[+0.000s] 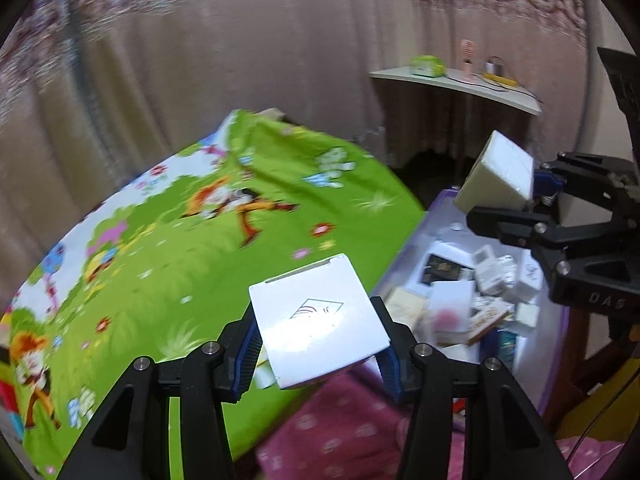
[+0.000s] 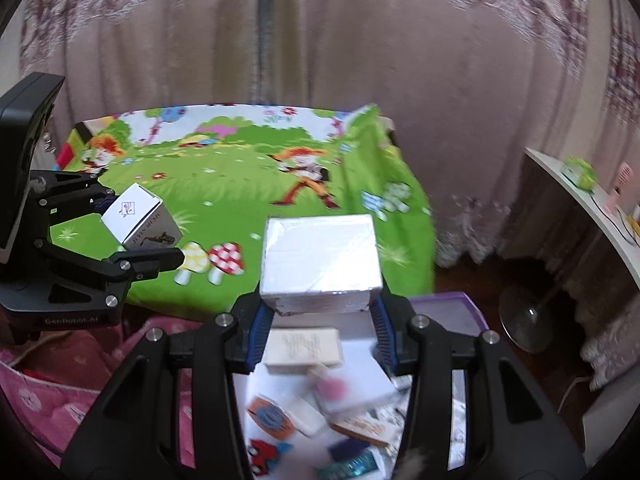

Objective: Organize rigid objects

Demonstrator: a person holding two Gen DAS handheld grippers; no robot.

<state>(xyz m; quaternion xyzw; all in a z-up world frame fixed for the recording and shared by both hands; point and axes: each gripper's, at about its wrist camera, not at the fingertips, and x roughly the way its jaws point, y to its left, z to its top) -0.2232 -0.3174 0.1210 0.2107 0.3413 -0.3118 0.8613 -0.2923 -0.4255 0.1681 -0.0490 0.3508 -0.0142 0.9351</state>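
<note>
White, glossy and printed with a small logo, 1 small box (image 1: 320, 320) sits pinched between the left gripper's (image 1: 318, 360) blue pads, above the green cartoon bedsheet (image 1: 180, 248). Wrapped in plastic, 1 pale box (image 2: 320, 258) is clamped in the right gripper (image 2: 320, 332) over the purple bin (image 2: 448, 306) of cartons.

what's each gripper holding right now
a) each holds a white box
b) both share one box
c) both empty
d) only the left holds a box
a: the left gripper grips a flat white box, and the right gripper clamps its own plain white box.
</note>
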